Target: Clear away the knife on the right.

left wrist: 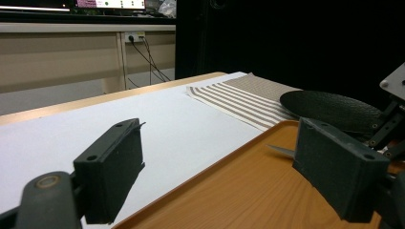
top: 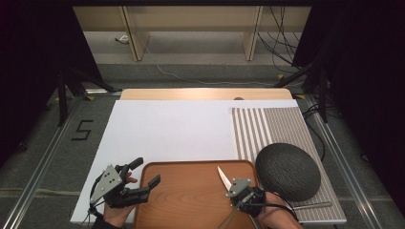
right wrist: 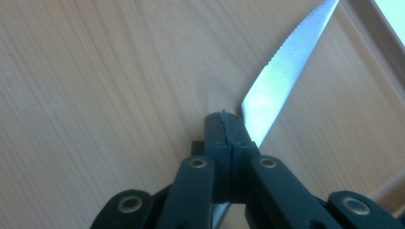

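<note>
Right gripper [top: 232,183] clamped tight on knife [top: 223,176], jaws fully together w/ blade pinched betw. pads; in right gripper view, knife [right wrist: 282,71] sticks out ahead of jaw tips & angles up to the right, serrated edge facing left, flat of blade just above wooden tray [right wrist: 95,71]. Handle end not visible past the jaws, so can't tell how far back the grip sits. Left gripper [top: 143,176] wide open, nothing betw. pads, hovering at tray's left edge; in left gripper view one jaw over white sheet [left wrist: 157,124], other over tray [left wrist: 239,191]. Knife tip [left wrist: 282,150] peeks out just beside the right-hand jaw in that view, well ahead of left gripper & apart from it. Dark textured dome [top: 287,171] just right of right gripper, resting on striped mat [top: 272,126]; mat ahead & to the right of both grippers. Both grippers over near end of table [top: 200,94], tray betw. them.
</note>
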The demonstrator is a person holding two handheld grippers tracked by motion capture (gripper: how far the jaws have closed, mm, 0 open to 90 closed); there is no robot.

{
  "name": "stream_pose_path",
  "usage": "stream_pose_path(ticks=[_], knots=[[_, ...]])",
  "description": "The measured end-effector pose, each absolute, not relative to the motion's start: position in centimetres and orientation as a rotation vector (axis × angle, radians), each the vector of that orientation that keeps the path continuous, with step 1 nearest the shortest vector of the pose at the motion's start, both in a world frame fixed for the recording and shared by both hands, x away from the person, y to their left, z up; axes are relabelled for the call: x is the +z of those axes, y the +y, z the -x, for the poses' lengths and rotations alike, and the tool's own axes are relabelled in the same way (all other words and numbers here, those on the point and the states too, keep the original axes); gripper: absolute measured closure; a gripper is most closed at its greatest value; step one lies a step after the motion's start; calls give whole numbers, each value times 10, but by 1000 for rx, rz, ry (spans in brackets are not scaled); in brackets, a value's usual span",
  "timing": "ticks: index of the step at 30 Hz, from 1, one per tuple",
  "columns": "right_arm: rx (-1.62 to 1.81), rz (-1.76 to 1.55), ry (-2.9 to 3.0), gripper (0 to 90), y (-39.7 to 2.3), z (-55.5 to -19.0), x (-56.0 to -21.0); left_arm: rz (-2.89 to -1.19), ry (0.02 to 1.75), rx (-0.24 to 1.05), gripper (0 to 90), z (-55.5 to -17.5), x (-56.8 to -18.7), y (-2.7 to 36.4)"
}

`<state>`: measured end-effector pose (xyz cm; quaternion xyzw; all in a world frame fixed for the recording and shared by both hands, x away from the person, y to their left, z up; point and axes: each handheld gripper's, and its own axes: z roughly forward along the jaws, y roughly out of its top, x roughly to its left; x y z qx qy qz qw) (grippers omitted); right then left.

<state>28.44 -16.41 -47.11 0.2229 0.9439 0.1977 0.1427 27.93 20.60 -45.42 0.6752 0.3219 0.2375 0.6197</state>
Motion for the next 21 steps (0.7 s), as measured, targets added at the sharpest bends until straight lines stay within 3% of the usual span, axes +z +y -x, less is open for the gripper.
stream_pose_path(ticks=[21], knots=[[527,-718,2723,900,-183,-291,-470,-1553,740,546,166,-279,-454,206]])
